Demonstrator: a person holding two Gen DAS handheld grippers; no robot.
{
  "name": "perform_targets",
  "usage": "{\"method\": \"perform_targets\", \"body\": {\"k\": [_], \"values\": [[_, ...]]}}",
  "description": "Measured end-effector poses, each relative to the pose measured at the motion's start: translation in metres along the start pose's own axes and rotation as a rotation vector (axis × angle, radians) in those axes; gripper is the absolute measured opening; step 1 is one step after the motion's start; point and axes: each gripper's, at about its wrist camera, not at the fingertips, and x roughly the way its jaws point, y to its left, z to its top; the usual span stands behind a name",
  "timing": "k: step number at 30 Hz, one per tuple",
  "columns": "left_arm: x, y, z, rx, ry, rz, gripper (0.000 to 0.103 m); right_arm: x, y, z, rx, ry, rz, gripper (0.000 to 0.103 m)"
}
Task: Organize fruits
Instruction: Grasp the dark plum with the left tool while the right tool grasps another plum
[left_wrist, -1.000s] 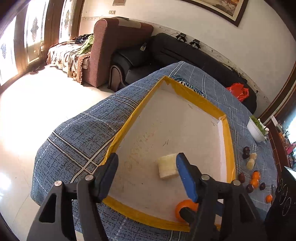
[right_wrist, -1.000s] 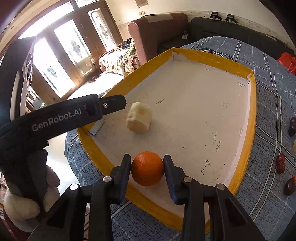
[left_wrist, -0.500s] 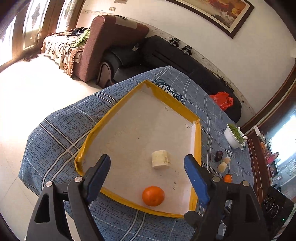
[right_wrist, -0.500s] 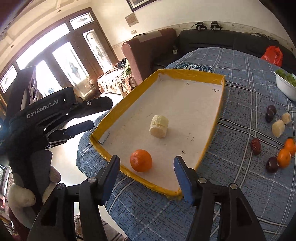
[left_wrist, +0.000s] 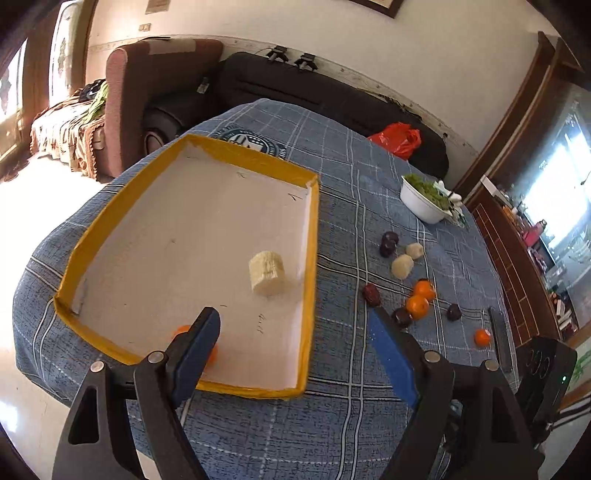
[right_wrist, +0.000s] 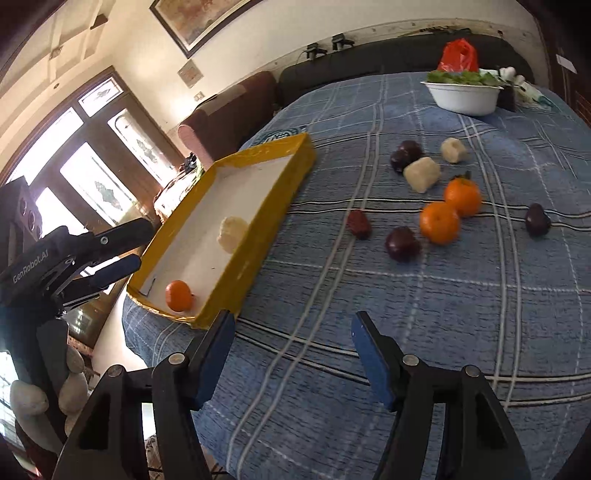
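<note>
Right tool (right_wrist: 291, 350) is hanging over bare blue plaid cloth on the surface (right_wrist: 406, 314), jaws opening, nothing between them; left tool (left_wrist: 295, 343) is standing wide apart and empty, its left finger (left_wrist: 195, 347) over the near end of the tray, partly covering an orange (left_wrist: 181, 329). Yellow-rimmed tray (left_wrist: 310, 258) with white floor is sitting on the left part of the surface, holding two fruits: orange (right_wrist: 178, 295) in the near corner and a peeled banana chunk (right_wrist: 232, 234) further in, near the right wall, well apart. Loose fruits are lying on the cloth right of the tray: two oranges (right_wrist: 450, 212) touching each other, two more banana chunks (right_wrist: 422, 174), dark plums (right_wrist: 402, 243) and a reddish date (right_wrist: 358, 223). One small orange (left_wrist: 482, 336) is lying apart at the far right. White bowl of greens (right_wrist: 461, 98) is sitting at the far edge. In the right wrist view the left tool (right_wrist: 123, 251) is showing beside the tray's left side
</note>
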Motion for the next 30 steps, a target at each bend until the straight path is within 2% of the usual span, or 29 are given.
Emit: {"method": "perform_targets", "body": {"k": [9, 14, 17, 24, 25, 27, 30], "values": [[0.025, -0.052, -0.022, 0.191, 0.056, -0.070, 0.082, -0.045, -0.085, 0.012, 0.102, -0.076, -0.153, 0.072], [0.044, -0.082, -0.034, 0.314, 0.080, -0.106, 0.082, -0.049, -0.134, 0.038, 0.169, -0.118, -0.290, 0.072], [0.057, -0.090, -0.035, 0.335, 0.108, -0.110, 0.082, -0.043, -0.156, 0.055, 0.202, -0.123, -0.313, 0.071], [0.082, -0.099, -0.030, 0.355, 0.130, -0.102, 0.081, -0.016, -0.166, 0.072, 0.159, -0.111, -0.345, 0.070], [0.085, -0.101, -0.029, 0.360, 0.130, -0.107, 0.079, -0.013, -0.165, 0.072, 0.149, -0.109, -0.351, 0.070], [0.092, -0.106, -0.027, 0.374, 0.130, -0.116, 0.069, -0.010, -0.165, 0.071, 0.128, -0.112, -0.369, 0.069], [0.104, -0.115, -0.024, 0.401, 0.133, -0.114, 0.067, -0.010, -0.163, 0.070, 0.109, -0.116, -0.388, 0.064]]}}
